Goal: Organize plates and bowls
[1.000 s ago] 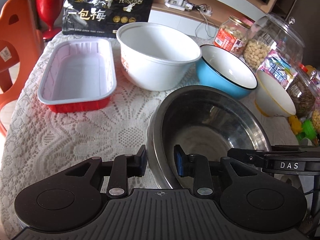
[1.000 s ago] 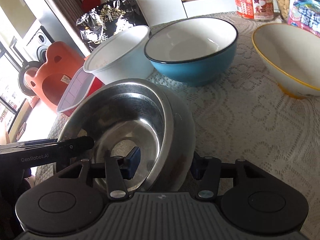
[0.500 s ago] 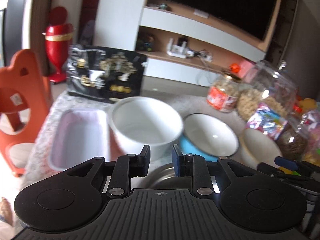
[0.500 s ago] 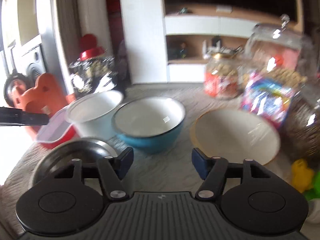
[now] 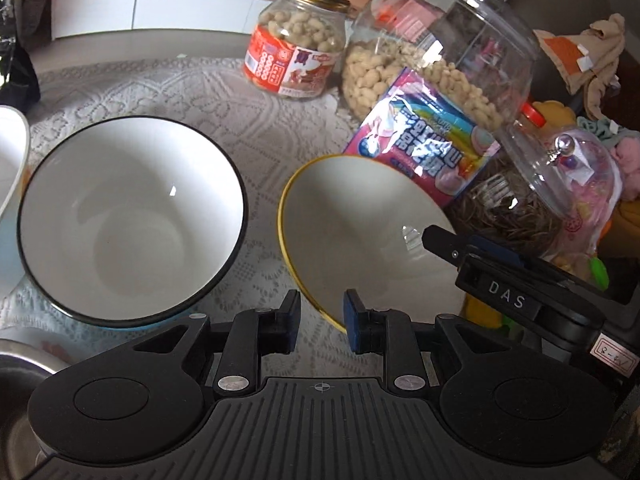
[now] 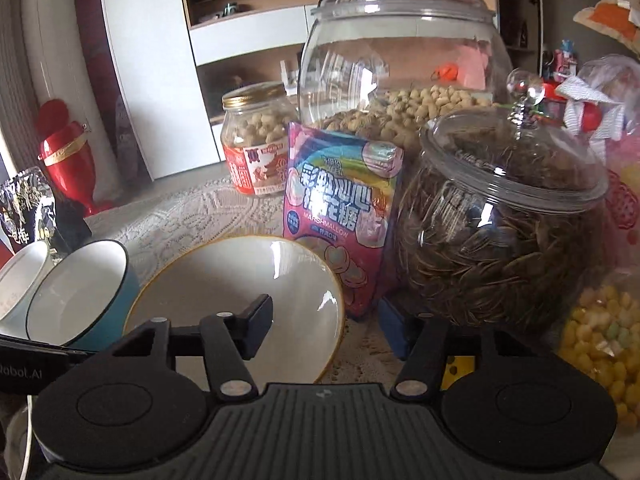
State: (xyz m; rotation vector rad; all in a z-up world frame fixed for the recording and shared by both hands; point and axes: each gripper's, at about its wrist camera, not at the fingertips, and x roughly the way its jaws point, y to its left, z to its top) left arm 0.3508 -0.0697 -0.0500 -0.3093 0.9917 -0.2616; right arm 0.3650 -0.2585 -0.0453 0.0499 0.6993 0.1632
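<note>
On the lace cloth (image 5: pixel 256 104), seen from the left wrist, the yellow bowl (image 5: pixel 360 220) sits right of centre and tilts, its far rim propped against the marshmallow bag (image 5: pixel 424 152). The left gripper (image 5: pixel 320 322) hangs at the bowl's near rim with its jaws narrow; the rim edge lies between the fingers (image 5: pixel 290 326), and whether they press on it cannot be told. Left of it, a little apart, stands the blue bowl (image 5: pixel 132 224), upright. A white bowl (image 5: pixel 12 160) shows at the far left edge and a steel bowl (image 5: pixel 24 364) at the near left corner. Beyond the bowls stand a peanut jar (image 5: pixel 296 48) and a big jar (image 5: pixel 440 52). The right gripper (image 5: pixel 496 264) reaches in over the yellow bowl's right side.

From the right wrist, the yellow bowl (image 6: pixel 224 276) lies near and left of centre. The right gripper (image 6: pixel 332 330) straddles its right rim, one finger inside and one outside, jaws moderately apart and just closing, pads clear of the rim. The marshmallow bag (image 6: pixel 340 208) stands just behind the bowl, and a seed jar (image 6: pixel 504 232) is to its right. The blue bowl (image 6: pixel 80 284) and white bowl (image 6: pixel 20 276) sit at left.
</note>
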